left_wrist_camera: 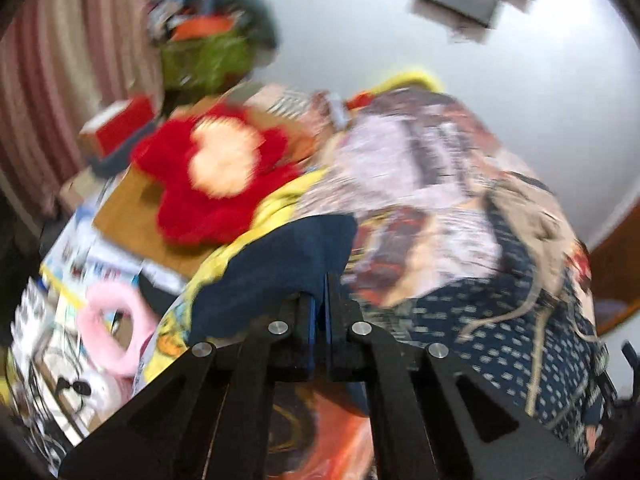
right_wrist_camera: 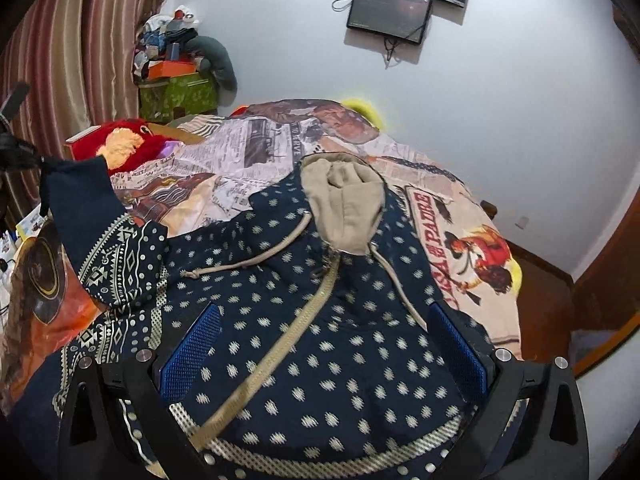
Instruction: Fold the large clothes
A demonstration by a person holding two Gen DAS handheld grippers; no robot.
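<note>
A navy hoodie [right_wrist_camera: 340, 340] with pale dots, a beige hood [right_wrist_camera: 344, 200] and a beige zip lies face up on the printed bedspread [right_wrist_camera: 248, 148]. My right gripper [right_wrist_camera: 324, 344] stands open just above its chest, a blue pad on either side and nothing pinched. My left gripper [left_wrist_camera: 320, 292] is shut on the plain navy cuff of the sleeve [left_wrist_camera: 272, 264]. In the right wrist view that sleeve [right_wrist_camera: 80, 196] is lifted off the bed at the left, hanging from the left gripper [right_wrist_camera: 24, 156]. The left wrist view is blurred.
A red plush toy [left_wrist_camera: 216, 184] lies on a board at the bed's left side, with a pink fluffy ring [left_wrist_camera: 116, 332] and papers lower down. A green box [right_wrist_camera: 176, 96] piled with things stands by the striped curtain [right_wrist_camera: 60, 40]. Two screens [right_wrist_camera: 388, 12] hang on the wall.
</note>
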